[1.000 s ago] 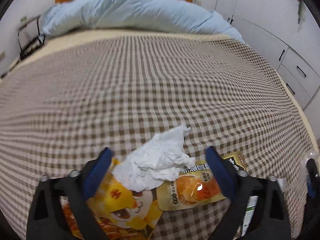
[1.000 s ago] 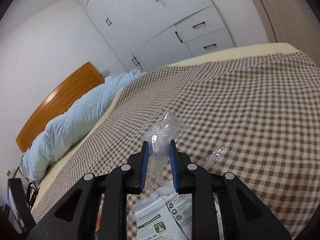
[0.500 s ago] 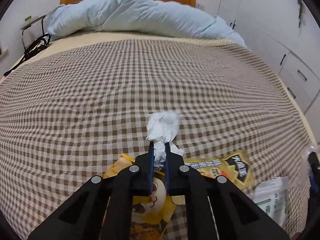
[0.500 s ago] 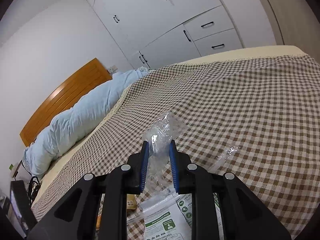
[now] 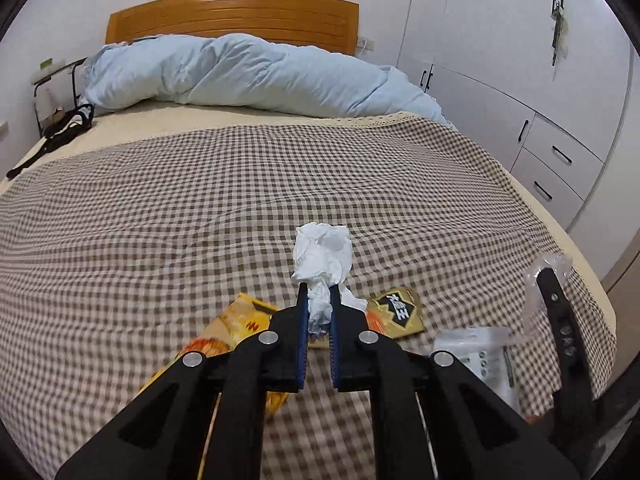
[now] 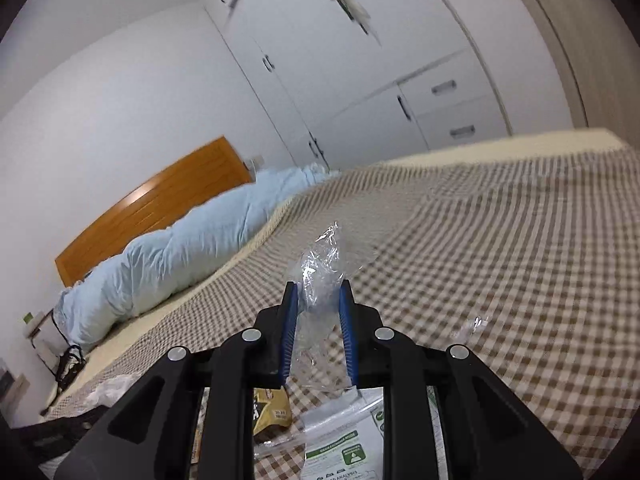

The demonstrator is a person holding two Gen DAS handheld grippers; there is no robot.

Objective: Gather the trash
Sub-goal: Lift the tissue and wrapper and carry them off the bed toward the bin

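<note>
My left gripper (image 5: 319, 292) is shut on a crumpled white tissue (image 5: 322, 254) and holds it above the checked bedspread. Under it lie an orange-yellow snack wrapper (image 5: 228, 330), a gold and black snack packet (image 5: 398, 310) and a white packet with green print (image 5: 476, 360). My right gripper (image 6: 318, 292) is shut on a crumpled clear plastic wrapper (image 6: 324, 264), raised over the bed; it shows at the right edge of the left wrist view (image 5: 550, 280). A small clear plastic scrap (image 6: 474, 326) lies on the bedspread to its right.
The checked bedspread (image 5: 200, 208) covers the bed. A light blue duvet (image 5: 248, 76) is bunched by the wooden headboard (image 5: 232, 12). White cupboards and drawers (image 5: 540, 120) line the right side. A stand with black cables (image 5: 60, 120) is at the left.
My left gripper closed on the tissue and lifted it off the wrappers, tilting up. My right gripper, still holding the clear wrapper, rose and tilted up.
</note>
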